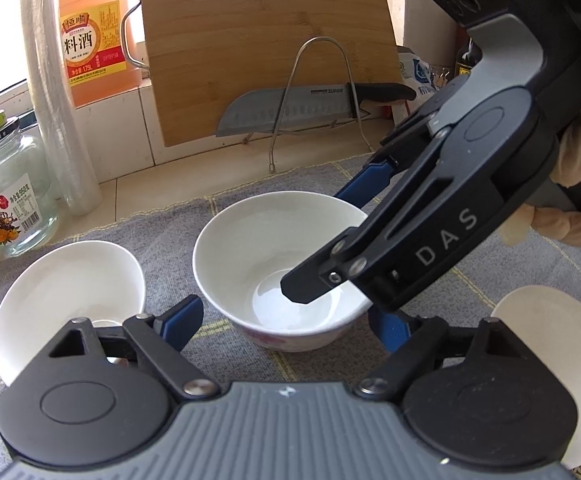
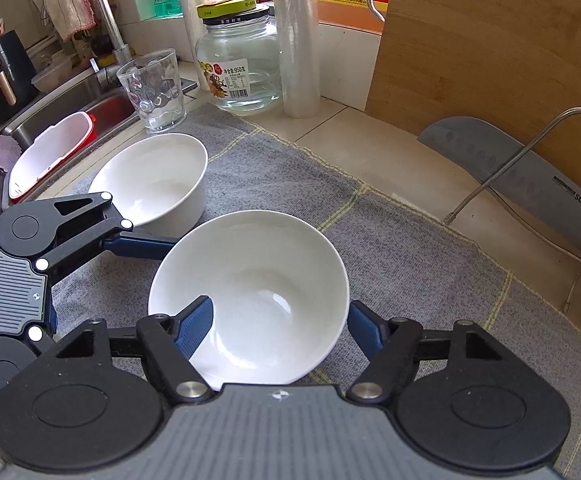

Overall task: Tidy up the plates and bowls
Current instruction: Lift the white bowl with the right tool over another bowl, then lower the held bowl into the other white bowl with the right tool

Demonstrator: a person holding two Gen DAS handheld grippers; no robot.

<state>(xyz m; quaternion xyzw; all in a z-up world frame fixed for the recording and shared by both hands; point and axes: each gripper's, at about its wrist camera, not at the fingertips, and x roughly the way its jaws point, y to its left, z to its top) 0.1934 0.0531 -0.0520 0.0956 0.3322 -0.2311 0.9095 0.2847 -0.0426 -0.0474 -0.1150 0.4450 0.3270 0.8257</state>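
A white bowl with a pink pattern outside (image 1: 266, 248) (image 2: 258, 280) stands upright mid-cloth. My right gripper (image 1: 326, 240) (image 2: 278, 332) reaches in from the upper right and straddles its wall, open: one finger inside near the bottom, the other outside. My left gripper (image 1: 286, 324) is open too, with a blue pad on each side of the bowl's near lower part and cloth showing beside the left pad. One of its fingers (image 2: 142, 249) lies between the two bowls. A plain white bowl (image 1: 66, 288) (image 2: 158, 180) sits to the left. A white plate (image 1: 550, 344) lies right.
Everything rests on a grey checked cloth (image 2: 390, 248). Behind it are a knife (image 1: 290, 108) on a wire rack, a leaning wooden board (image 1: 258, 40), a glass jar (image 2: 238, 64), a tumbler (image 2: 154, 88), a film roll (image 2: 298, 40) and an orange bottle (image 1: 90, 36). The sink (image 2: 70, 120) lies at the far left.
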